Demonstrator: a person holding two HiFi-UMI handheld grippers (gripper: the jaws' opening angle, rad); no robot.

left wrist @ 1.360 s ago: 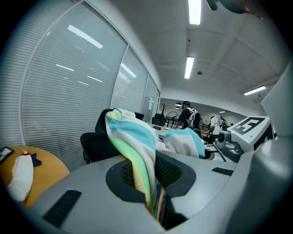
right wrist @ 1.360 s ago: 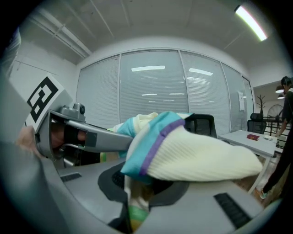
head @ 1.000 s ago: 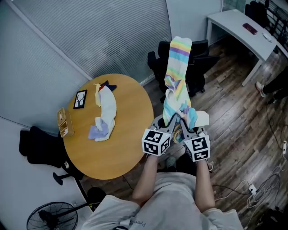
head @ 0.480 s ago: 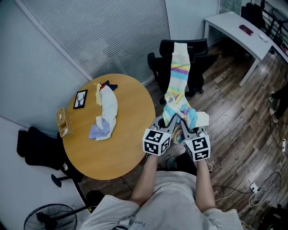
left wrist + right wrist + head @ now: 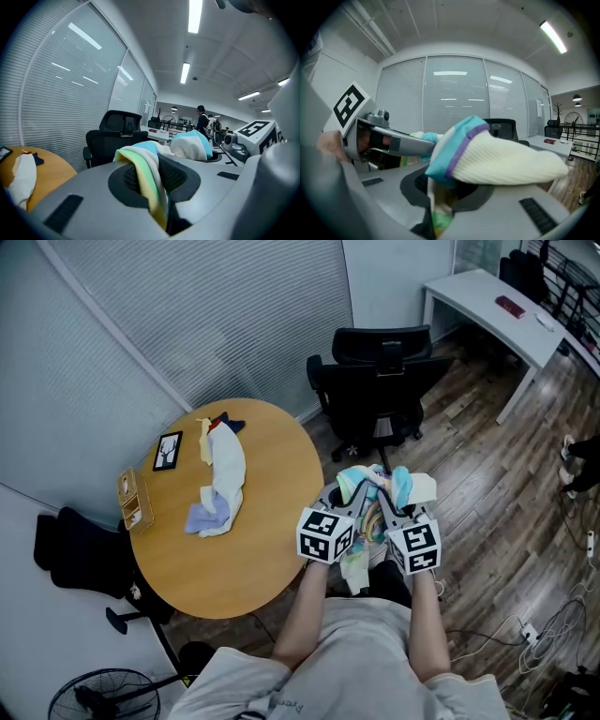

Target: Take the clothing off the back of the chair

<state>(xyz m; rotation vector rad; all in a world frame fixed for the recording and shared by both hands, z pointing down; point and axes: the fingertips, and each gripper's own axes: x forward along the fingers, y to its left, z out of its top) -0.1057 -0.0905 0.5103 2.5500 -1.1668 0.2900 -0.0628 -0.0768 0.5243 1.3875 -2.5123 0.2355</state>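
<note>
The bench (image 5: 267,545) is sitting at left, well apart. The left claw (image 5: 354,491) and the right claw (image 5: 384,495) are each clenching a bunched fold of the striped garment (image 5: 359,566), which is hanging between them, clear of the chair (image 5: 380,381). Being soft and light, it is likely handling limply; open floor (image 5: 487,512) is lying rightward.

The garment (image 5: 366,481) is a soft knit in pastel bands of turquoise, yellow and green, with a purple stripe and a cream ribbed end. It is bunched into a wad, pinched between the jaws of the left gripper (image 5: 354,493) and the right gripper (image 5: 384,499), which sit side by side. One fold hangs below them. The garment is well apart from the chair (image 5: 380,381), a black office chair with headrest and armrests that stands upright beyond.
</note>
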